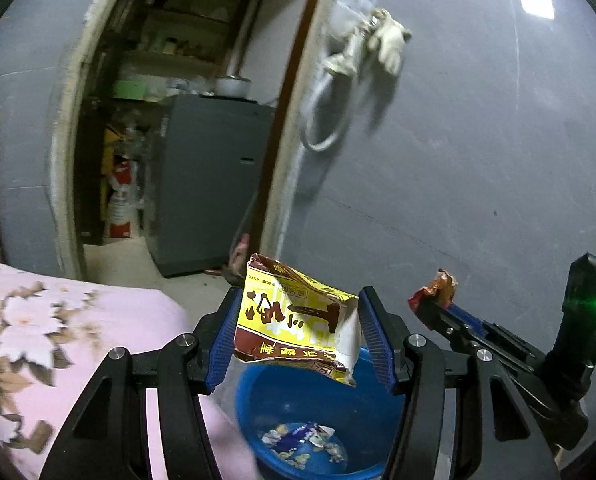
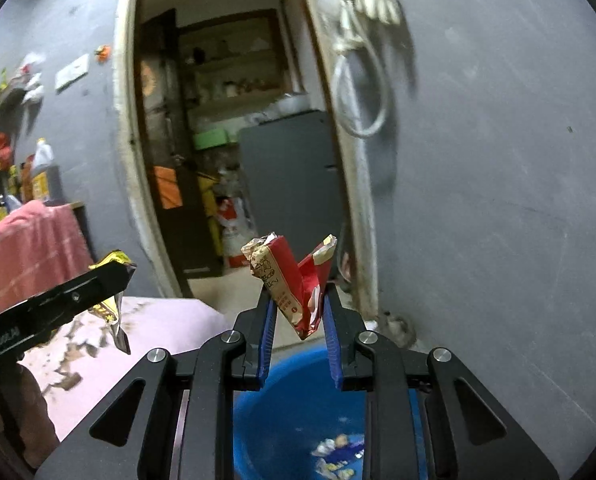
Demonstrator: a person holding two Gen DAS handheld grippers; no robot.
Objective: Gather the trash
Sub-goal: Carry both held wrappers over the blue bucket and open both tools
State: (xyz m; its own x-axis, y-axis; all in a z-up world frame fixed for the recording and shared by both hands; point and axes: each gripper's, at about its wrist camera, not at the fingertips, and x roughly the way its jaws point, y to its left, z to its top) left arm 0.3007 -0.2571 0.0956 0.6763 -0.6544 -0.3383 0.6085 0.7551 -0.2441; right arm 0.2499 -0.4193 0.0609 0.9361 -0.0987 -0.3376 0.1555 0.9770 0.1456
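Blue basin (image 1: pixel 258 408) sits low under both grippers, scraps of wrapper (image 1: pixel 301 440) at its bottom. Left gripper (image 1: pixel 298 328) jaws clamp yellow snack bag (image 1: pixel 294 320) above basin rim. Right gripper (image 2: pixel 299 316) jaws pinched on crumpled red wrapper (image 2: pixel 290 284), also above basin. Pink floral bedding (image 1: pixel 58 328) lies left. Behind, grey wall (image 1: pixel 477 140) and open doorway (image 1: pixel 178 120).

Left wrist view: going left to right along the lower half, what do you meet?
Pink floral bedding → yellow wrapper held in the left gripper, over the blue basin → red wrapper pinched in the right gripper.
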